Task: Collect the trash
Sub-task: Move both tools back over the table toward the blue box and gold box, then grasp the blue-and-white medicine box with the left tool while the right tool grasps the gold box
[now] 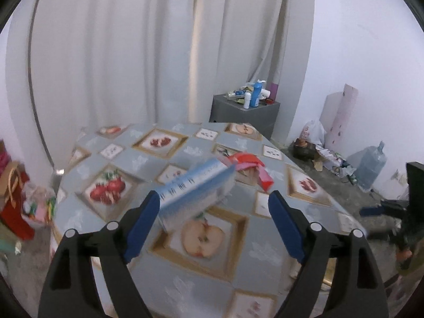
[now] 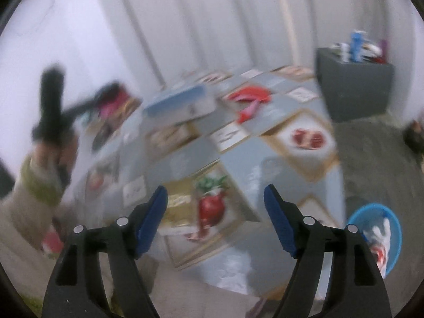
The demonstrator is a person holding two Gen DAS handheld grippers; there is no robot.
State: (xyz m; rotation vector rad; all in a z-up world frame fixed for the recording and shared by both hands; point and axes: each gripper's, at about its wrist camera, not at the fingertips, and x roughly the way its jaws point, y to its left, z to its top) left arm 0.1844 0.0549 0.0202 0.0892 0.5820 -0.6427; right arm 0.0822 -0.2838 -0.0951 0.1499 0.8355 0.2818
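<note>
A blue and white carton (image 1: 196, 188) lies on the fruit-patterned tablecloth (image 1: 212, 273), blurred. My left gripper (image 1: 214, 198) is open around it: the left pad is at the carton's near end, the right pad stands well clear. Behind the carton lies a red and pink wrapper (image 1: 246, 164). In the right wrist view my right gripper (image 2: 215, 193) hangs open over the table's near corner with nothing between its fingers. The carton (image 2: 180, 103) and wrapper (image 2: 246, 95) lie farther back there. A hand in a pale sleeve (image 2: 39, 182) holds the left gripper's handle (image 2: 51, 100).
A blue basket (image 2: 376, 238) with white and red scraps stands on the floor right of the table. A grey cabinet (image 1: 246, 114) with bottles stands behind the table by the curtain. A water jug (image 1: 371, 164) and clutter line the right wall. Bags (image 1: 16, 206) sit at left.
</note>
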